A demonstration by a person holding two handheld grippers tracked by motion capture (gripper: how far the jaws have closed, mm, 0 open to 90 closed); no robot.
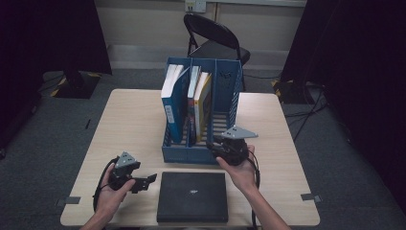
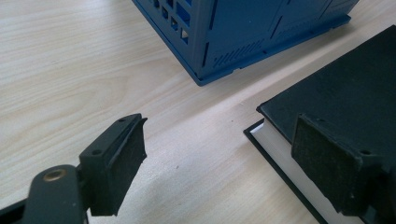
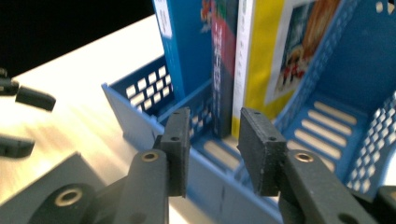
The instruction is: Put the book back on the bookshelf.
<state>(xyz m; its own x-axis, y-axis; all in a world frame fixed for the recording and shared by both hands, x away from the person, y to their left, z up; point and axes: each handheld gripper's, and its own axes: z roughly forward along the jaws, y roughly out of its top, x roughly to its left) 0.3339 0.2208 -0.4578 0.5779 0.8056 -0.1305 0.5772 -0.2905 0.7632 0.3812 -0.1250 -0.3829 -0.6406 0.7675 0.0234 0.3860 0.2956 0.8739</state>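
A black hardcover book (image 1: 193, 196) (image 2: 345, 84) lies flat near the table's front edge. Behind it stands a blue three-slot file holder (image 1: 186, 154) (image 2: 247, 32) (image 3: 135, 93). A blue book (image 1: 173, 103) (image 3: 187, 42) leans in its left slot and a yellow book (image 1: 205, 103) (image 3: 261, 51) in the middle slot; the right slot holds nothing. My left gripper (image 1: 146, 181) (image 2: 222, 140) is open wide at the black book's near-left corner, one jaw over the cover. My right gripper (image 1: 219, 143) (image 3: 214, 135) is open, with nothing between its jaws, at the holder's low front wall before the middle slot.
The wooden table (image 1: 129, 124) has bare room left and right of the holder. A black folding chair (image 1: 215, 38) stands beyond the far edge. Dark curtains flank the scene, and cables lie on the grey floor (image 1: 306, 112) at the right.
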